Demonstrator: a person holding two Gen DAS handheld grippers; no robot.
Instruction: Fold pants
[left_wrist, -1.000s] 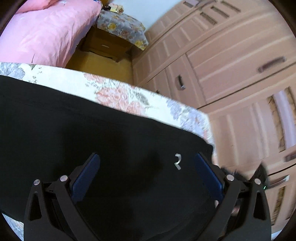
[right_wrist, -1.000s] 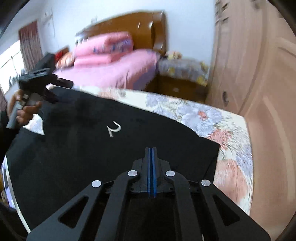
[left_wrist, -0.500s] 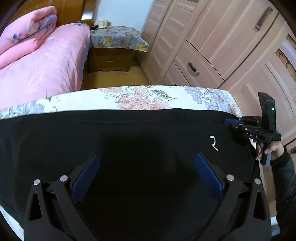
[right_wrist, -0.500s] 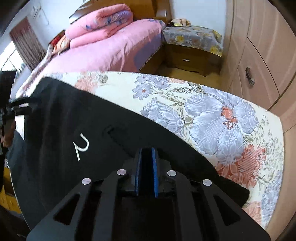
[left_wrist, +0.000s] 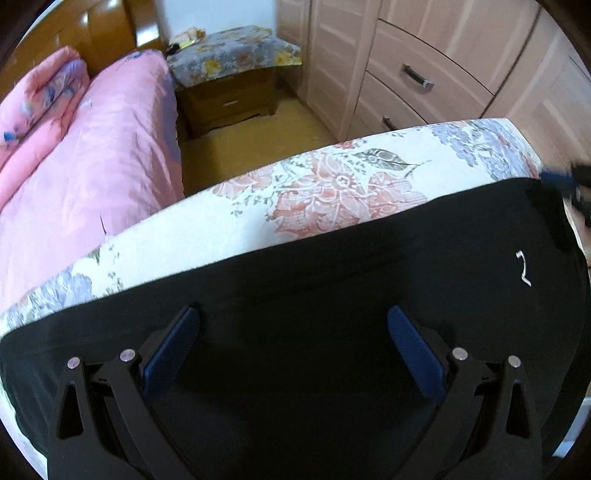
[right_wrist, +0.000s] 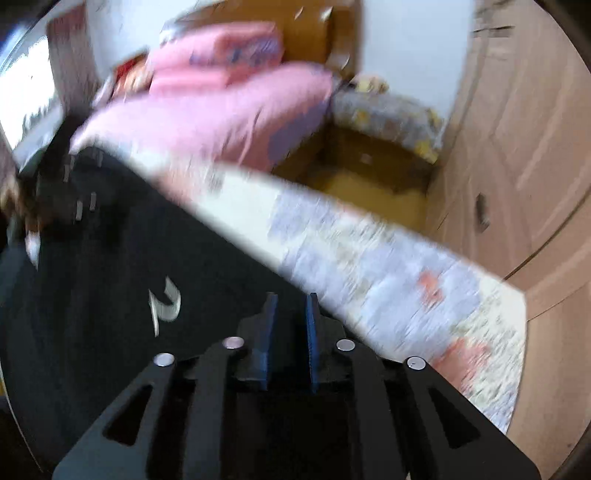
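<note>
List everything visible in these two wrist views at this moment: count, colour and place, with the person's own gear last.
pants: one, black, white logo, spread flat on the floral cloth
floral cloth: one, white with pink and lilac flowers, covers the surface under the pants
bed cover: one, pink, left of the surface
folded quilt: one, pink, at the head of the bed
nightstand: one, brown wood with a floral top, beside the bed
wardrobe: one, light wood, drawers with metal handles, right side
left gripper: black, blue pads, open above the pants
right gripper: black, blue pads, slightly apart at the pants' edge; blurred
</note>
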